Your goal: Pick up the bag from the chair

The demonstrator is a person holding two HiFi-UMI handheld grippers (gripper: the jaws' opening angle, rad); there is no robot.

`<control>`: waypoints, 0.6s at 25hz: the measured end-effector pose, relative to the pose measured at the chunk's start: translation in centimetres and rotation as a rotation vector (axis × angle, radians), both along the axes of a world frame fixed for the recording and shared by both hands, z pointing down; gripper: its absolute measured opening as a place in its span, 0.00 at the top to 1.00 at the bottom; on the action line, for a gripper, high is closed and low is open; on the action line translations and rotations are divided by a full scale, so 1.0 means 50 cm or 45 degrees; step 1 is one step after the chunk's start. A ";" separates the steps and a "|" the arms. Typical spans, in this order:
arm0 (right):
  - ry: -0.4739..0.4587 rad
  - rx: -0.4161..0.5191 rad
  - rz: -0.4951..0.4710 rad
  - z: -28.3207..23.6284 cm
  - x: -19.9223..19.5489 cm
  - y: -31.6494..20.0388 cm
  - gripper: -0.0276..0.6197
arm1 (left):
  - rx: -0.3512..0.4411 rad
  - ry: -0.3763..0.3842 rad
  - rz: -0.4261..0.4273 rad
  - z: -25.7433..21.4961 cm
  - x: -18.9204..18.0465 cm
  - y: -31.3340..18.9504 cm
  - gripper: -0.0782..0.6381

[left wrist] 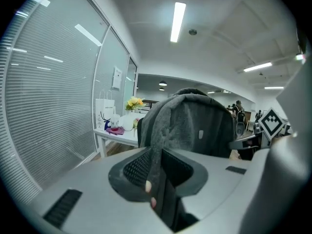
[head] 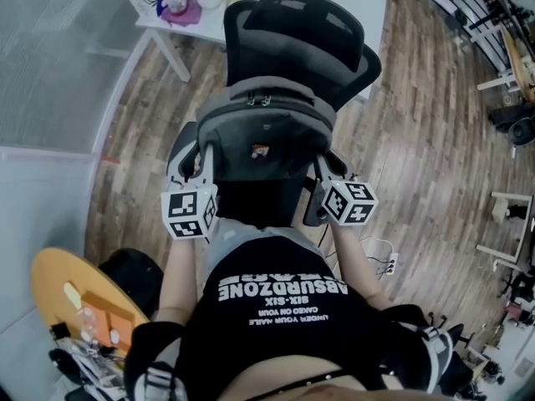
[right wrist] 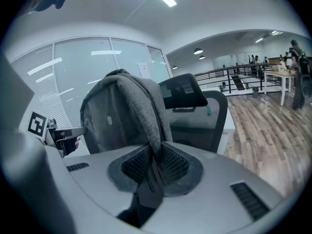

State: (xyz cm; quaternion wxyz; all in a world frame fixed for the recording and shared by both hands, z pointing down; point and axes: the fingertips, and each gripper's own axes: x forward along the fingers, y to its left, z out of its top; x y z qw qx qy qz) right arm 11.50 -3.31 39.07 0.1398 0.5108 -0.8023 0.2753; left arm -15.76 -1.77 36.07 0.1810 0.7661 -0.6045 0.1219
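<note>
At black mesh office chair (head: 303, 32), grey fabric backpack (head: 266, 132) is clamped by straps (right wrist: 146, 106) in left gripper (left wrist: 155, 177) and right gripper (right wrist: 155, 167); slippage is risked by uneven lifting.

Bag (head: 266, 132): made up in mid-grey heathered fabric; a small orange patch is set on its front.
Chair (head: 297, 36): finished in black throughout.
Left gripper (head: 203, 165), right gripper (head: 324, 174): bodies are coloured pale grey, pads black and dimpled; cubes are patterned with black squares on white.
Floor (head: 418, 140): laid in streaked brown wood planks.
Table (head: 171, 25): painted white.
Round table (head: 54, 282): orange-yellow.
Shirt (head: 276, 307): black, printed with white lettering.
Flowers (left wrist: 132, 102): yellow.
</note>
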 end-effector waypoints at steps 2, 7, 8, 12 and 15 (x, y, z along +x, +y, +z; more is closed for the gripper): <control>-0.004 0.035 -0.003 -0.028 0.001 0.002 0.85 | 0.020 0.018 0.013 -0.026 0.002 0.002 0.78; -0.073 0.106 -0.009 -0.103 -0.002 0.013 0.85 | 0.099 0.051 0.045 -0.105 0.000 0.013 0.78; -0.089 0.123 -0.009 -0.119 -0.003 0.015 0.85 | 0.117 0.057 0.046 -0.120 -0.001 0.014 0.78; -0.137 0.193 -0.004 -0.173 -0.005 0.023 0.85 | 0.183 0.082 0.047 -0.170 -0.003 0.026 0.78; -0.150 0.226 -0.006 -0.196 -0.001 0.032 0.85 | 0.206 0.097 0.044 -0.193 0.002 0.034 0.78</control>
